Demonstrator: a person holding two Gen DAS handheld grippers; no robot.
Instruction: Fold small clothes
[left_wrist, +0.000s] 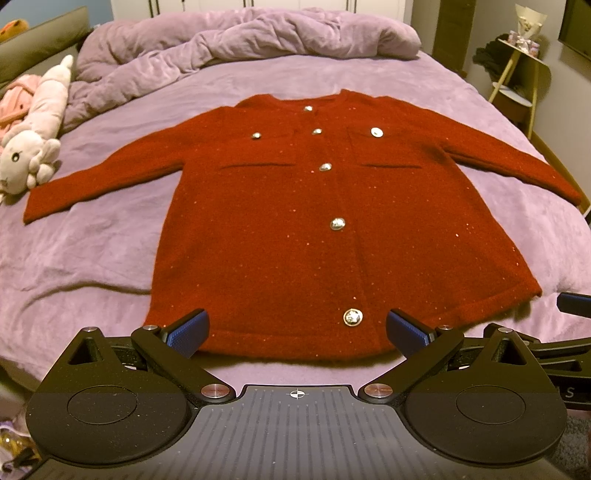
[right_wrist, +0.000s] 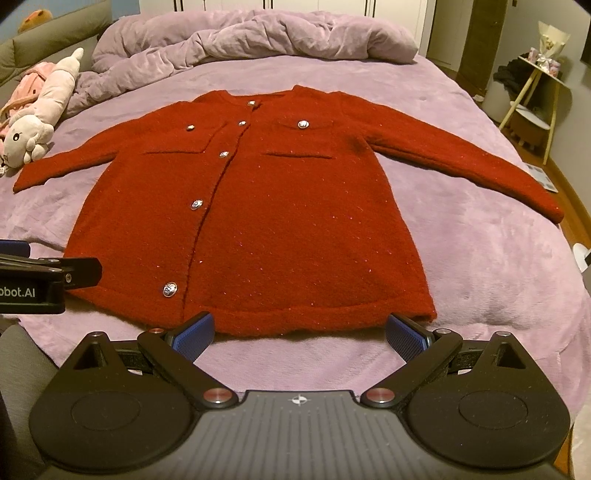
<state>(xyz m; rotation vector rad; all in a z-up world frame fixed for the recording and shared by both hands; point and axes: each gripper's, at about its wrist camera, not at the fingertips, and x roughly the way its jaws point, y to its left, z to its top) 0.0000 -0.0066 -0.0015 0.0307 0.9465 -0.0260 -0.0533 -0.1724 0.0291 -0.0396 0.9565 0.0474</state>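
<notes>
At far left a plush toy (left_wrist: 33, 155) is lying on the bed (left_wrist: 92, 251), near the left cuff (left_wrist: 40, 199) of the red cardigan (left_wrist: 325, 229), so you are working with little spare room on that side. The cardigan is lying flat, front up and buttoned, in the middle of the bed, sleeves spread outward and hem (right_wrist: 321, 321) toward you. Your left tongs (left_wrist: 297, 334) are hanging released over the hem near the bottom button (left_wrist: 352, 317), jaws spread wide and grasping nothing. Your right tongs (right_wrist: 299, 336) are likewise released and empty, just short of the hem on the cardigan's right half. My judgement: no fold is begun yet. For the first fold, you are probably best served pinching a sleeve near the shoulder seam and at the cuff, then carrying it across the chest without dragging the body out of square; the thick knit may slip from a shallow pinch. Farther right, a small side stand (right_wrist: 535, 92) is standing clear of the bed. Legible writing: "bot.AI" on the left tongs' housing (right_wrist: 22, 293), seen from the right wrist; the leading letters are cut off.
</notes>
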